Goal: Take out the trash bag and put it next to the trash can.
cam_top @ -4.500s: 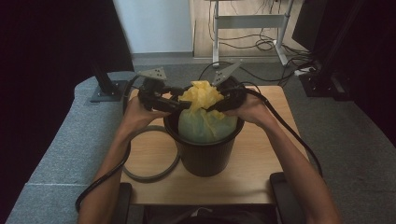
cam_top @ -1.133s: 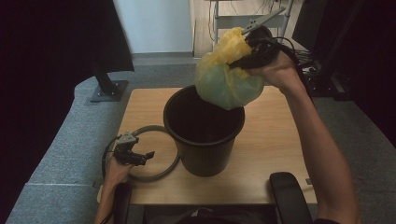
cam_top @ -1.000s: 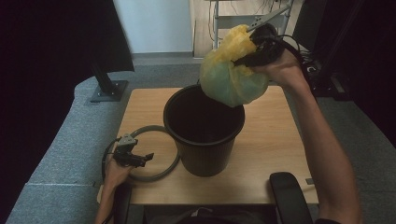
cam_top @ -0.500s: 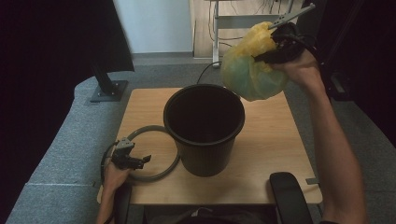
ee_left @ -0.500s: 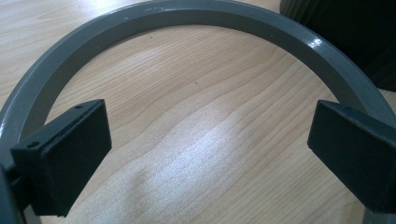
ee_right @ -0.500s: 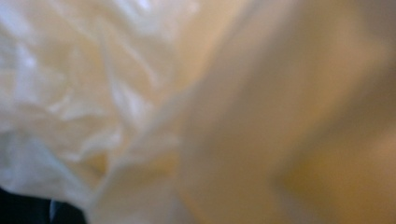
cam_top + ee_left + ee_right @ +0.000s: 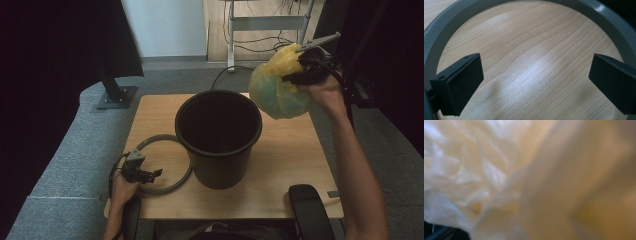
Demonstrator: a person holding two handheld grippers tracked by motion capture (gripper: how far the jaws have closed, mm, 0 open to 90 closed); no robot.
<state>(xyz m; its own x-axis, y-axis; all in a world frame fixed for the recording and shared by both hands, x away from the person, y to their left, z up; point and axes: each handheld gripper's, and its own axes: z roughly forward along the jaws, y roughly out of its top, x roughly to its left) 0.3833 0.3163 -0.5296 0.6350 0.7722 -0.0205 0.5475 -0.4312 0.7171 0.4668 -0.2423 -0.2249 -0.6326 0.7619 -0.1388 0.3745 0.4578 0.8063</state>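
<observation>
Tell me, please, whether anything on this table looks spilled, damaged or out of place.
Nothing looks spilled or damaged. The grey ring lies flat on the wooden table beside the upright black bucket, not on its rim. The right hand-held gripper holds the yellow-green bag in the air to the bucket's right. The left hand-held gripper is open over the ring.

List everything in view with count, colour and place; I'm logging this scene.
Bin: one, black, mid-table.
Bag: one, yellow, full, held in the air right of the bin, over the table's far right.
Ring: one, grey, flat on the table left of the bin.
Table: one, light wood.
Stand: one, black, on the floor beyond the table's left corner.
Left gripper: fingers open, over the ring's near side.
Right gripper: raised, gripping the bag's top.
</observation>
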